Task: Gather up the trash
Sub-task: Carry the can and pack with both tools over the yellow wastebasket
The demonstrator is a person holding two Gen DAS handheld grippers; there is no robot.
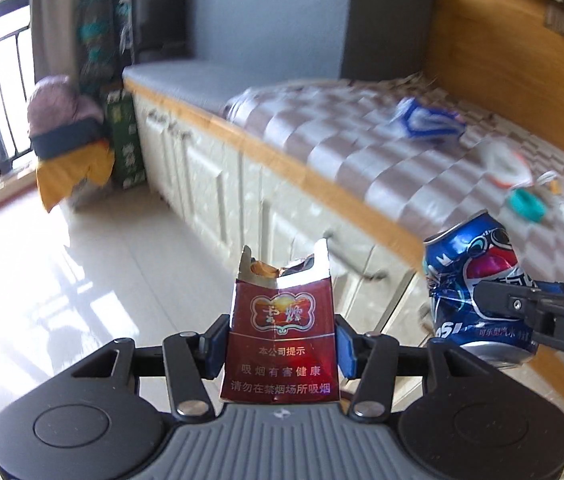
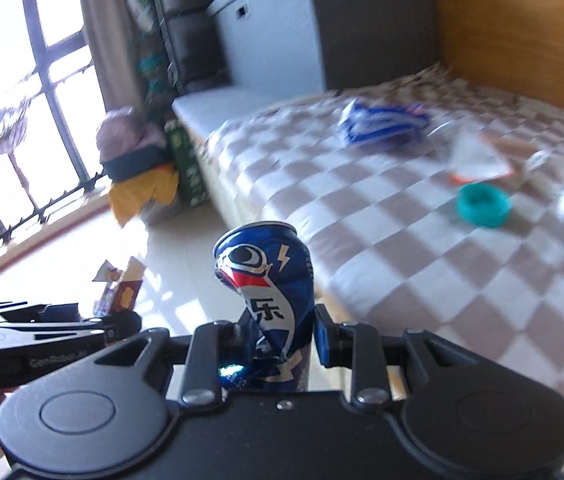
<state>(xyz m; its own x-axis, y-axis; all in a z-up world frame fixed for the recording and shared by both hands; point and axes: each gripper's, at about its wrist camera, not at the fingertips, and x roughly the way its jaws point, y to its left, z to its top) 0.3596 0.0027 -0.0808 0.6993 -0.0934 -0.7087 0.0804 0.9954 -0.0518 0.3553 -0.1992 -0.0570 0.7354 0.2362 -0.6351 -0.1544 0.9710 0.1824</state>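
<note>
Your left gripper (image 1: 282, 350) clamps a torn red cigarette pack (image 1: 280, 328) upright between its blue pads, jaws roughly half open around it. Your right gripper (image 2: 278, 338) pinches a crushed blue can (image 2: 268, 292), jaws narrow at its dented waist. Both hang over the pale floor (image 1: 62, 280) beside the checkered bed (image 2: 421, 248), where a blue wrapper (image 2: 381, 122) and teal lid (image 2: 483, 204) lie.

Pretty bright room, sun pouring in through a tall barred window (image 2: 22, 92) and glaring off the pale tiled floor (image 1: 62, 280). A curtain (image 2: 98, 40) hangs beside it. There's a wood-edged platform bed (image 1: 282, 160) with white cabinet doors underneath and a checkered cover (image 2: 401, 240), a wooden wall panel (image 1: 501, 60) behind, plus a grey storage box (image 1: 266, 12).
</note>
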